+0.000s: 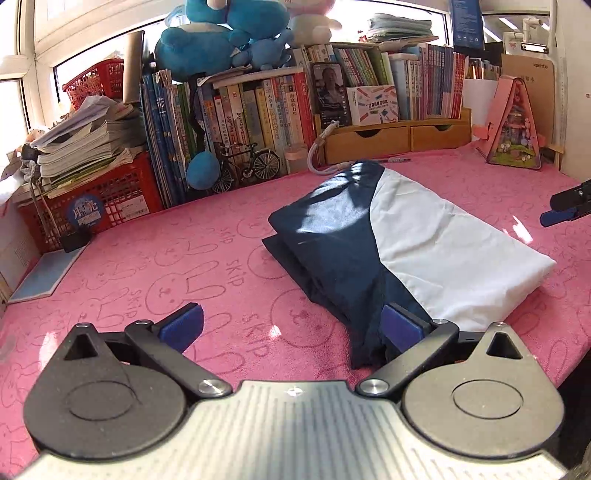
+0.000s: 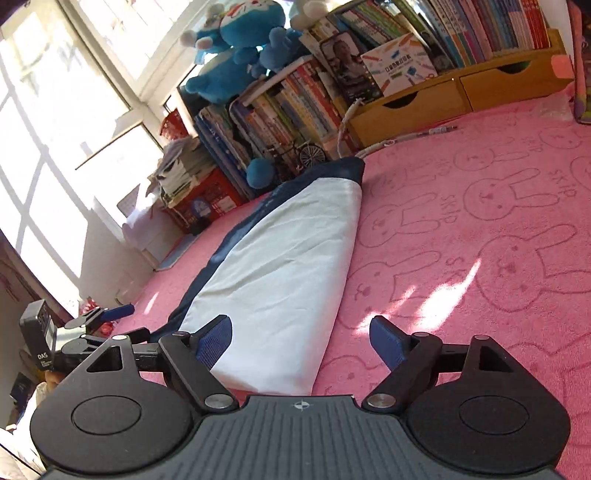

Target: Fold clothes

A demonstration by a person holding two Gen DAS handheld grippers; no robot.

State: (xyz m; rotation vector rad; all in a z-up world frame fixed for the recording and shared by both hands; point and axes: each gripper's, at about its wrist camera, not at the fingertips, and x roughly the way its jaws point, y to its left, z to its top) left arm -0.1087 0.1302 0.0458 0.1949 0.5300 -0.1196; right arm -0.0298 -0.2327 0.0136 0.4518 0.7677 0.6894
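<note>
While both grippers hang with fingers spread and nothing between them, one garment [image 1: 399, 236] lies on the pink surface [image 1: 184, 258], already gathered into a compact oblong bundle. Navy half toward the left, white half toward the right; layered navy edges show along its near-left side.

Left gripper [image 1: 291, 328]: fingers wide apart, low at the bundle's near corner; the right-hand pad sits just beside, perhaps touching, a loose navy flap. Contact hard to confirm from this angle.

Right gripper [image 2: 301, 341]: fingers wide apart, at the white end; its left finger overlaps the white cloth in view.

Progress, judged: the garment lies folded, so the fold itself looks mostly or wholly made. The trailing navy flap at the near corner looks untidy and may want tucking. Scene fits either a finished fold just let go, or a bundle due one more halving.

Count: garments, one; no second piece of clothing visible. Grippers, two. Behind: rows of books [image 1: 258, 110], blue plush toys [image 1: 221, 33] (number unclear), red crates [image 1: 92, 199], two seen.
</note>
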